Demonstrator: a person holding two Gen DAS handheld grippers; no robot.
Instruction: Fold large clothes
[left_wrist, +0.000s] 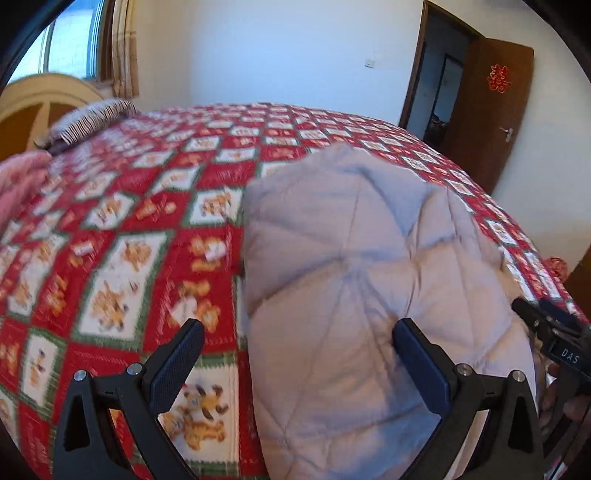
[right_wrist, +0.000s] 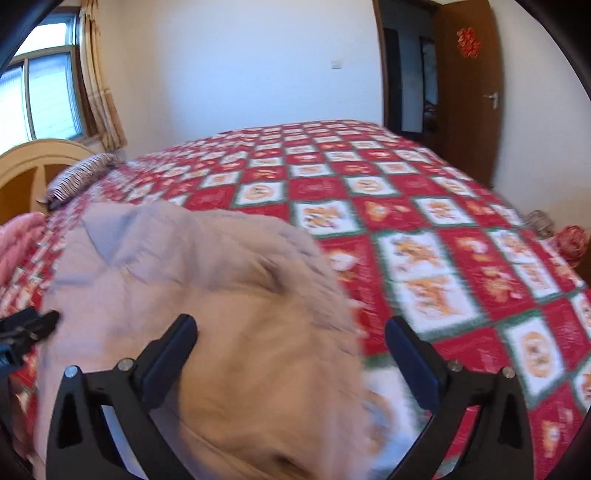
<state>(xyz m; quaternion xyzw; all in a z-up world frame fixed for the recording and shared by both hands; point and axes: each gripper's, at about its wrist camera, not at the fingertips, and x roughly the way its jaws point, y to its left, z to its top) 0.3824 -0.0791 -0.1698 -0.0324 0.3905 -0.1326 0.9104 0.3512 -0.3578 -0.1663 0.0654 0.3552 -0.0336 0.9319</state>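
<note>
Between and just ahead of the left tongs (left_wrist: 298, 363), whose jaws stand wide apart and grip nothing, the folded quilted jacket (left_wrist: 369, 266) lies on the red patterned bedspread (left_wrist: 122, 240). The right tongs (right_wrist: 290, 356) are also spread wide and empty, above the jacket's fur-trimmed end. The fold looks finished or nearly so. To round it off well, I would lift both tongs straight clear so no pad snags the fabric, then press any bulging edge flat. The bundle's long axis runs away from the tongs toward the far wall, with the fur trim at the end nearest them.
</note>
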